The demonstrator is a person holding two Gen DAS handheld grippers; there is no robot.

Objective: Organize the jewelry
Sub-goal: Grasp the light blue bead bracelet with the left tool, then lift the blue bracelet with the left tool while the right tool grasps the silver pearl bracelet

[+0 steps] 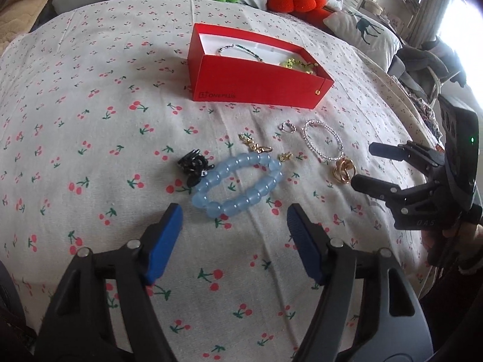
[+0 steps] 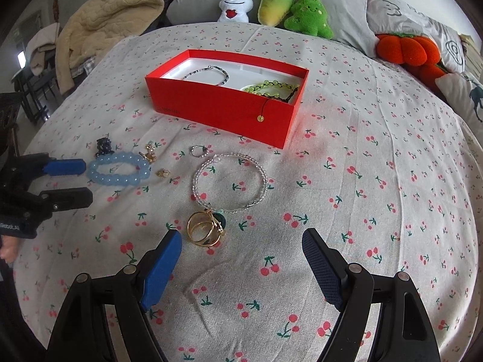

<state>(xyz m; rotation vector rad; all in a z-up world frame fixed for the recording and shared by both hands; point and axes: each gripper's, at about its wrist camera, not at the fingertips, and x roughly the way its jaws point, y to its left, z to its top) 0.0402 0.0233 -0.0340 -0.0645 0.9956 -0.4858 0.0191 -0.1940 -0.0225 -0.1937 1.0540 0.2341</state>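
Observation:
An open red box [image 1: 253, 81] [image 2: 223, 105] stands on the cherry-print bedsheet and holds a thin dark bead bracelet [image 2: 208, 74] and a green bead bracelet [image 2: 271, 87]. In front of it lie a light blue bead bracelet [image 1: 238, 184] [image 2: 117, 170], a clear bead bracelet [image 1: 323, 143] [image 2: 231, 182], a gold knot ring [image 1: 344, 170] [image 2: 206, 229], a small silver ring [image 1: 288, 126] [image 2: 199, 150], small gold charms [image 1: 256, 146] [image 2: 150, 152] and a black hair clip [image 1: 194, 166] [image 2: 104, 144]. My left gripper [image 1: 235, 229] [image 2: 72, 181] is open just short of the blue bracelet. My right gripper [image 2: 241, 259] [image 1: 366, 166] is open just short of the gold ring.
Plush toys [image 2: 271, 6] and an orange pumpkin cushion [image 2: 407, 49] line the bed's far edge with grey pillows [image 2: 404, 12]. A beige blanket [image 2: 114, 15] lies at the far left. A deer-print pillow [image 1: 365, 33] lies at the right.

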